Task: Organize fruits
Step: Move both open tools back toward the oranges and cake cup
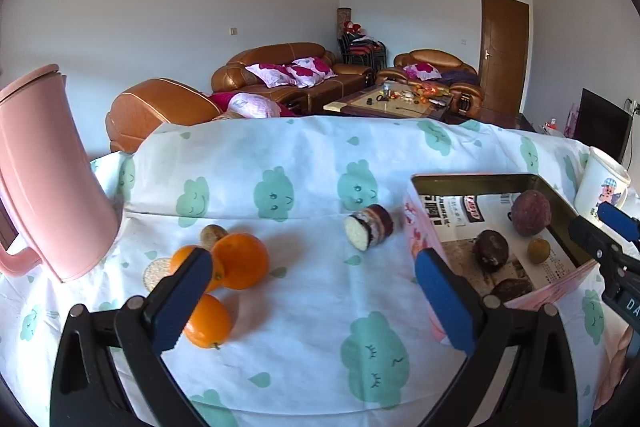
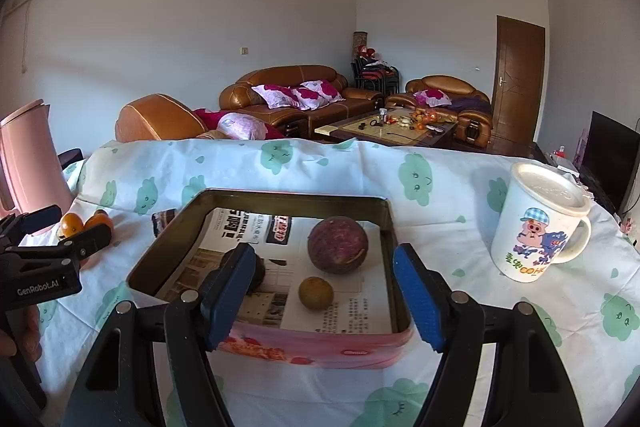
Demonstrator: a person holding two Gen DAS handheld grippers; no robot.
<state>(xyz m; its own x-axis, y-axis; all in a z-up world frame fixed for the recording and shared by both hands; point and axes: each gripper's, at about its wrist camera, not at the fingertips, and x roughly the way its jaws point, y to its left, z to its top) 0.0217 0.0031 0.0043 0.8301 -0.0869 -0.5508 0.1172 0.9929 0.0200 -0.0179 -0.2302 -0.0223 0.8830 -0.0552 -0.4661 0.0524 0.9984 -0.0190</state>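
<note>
A pink tin box [image 1: 418, 227] [image 2: 320, 345] lined with newspaper holds a purple passion fruit [image 1: 531, 213] [image 2: 337, 245], a small brown longan [image 1: 538, 249] [image 2: 316, 293] and dark fruits [image 1: 491, 250]. Three oranges [image 1: 239, 261] lie on the cloth to the left, with a small brown fruit [image 1: 211, 234] behind them. A dark cake roll [image 1: 370, 227] lies between oranges and box. My left gripper [image 1: 314, 301] is open and empty above the cloth. My right gripper [image 2: 324, 299] is open and empty over the box's near edge.
A pink jug [image 1: 48, 179] stands at the far left. A white cartoon mug [image 2: 538, 223] with a lid stands right of the box. The table carries a white cloth [image 1: 300, 327] with green clouds. Sofas and a coffee table are behind.
</note>
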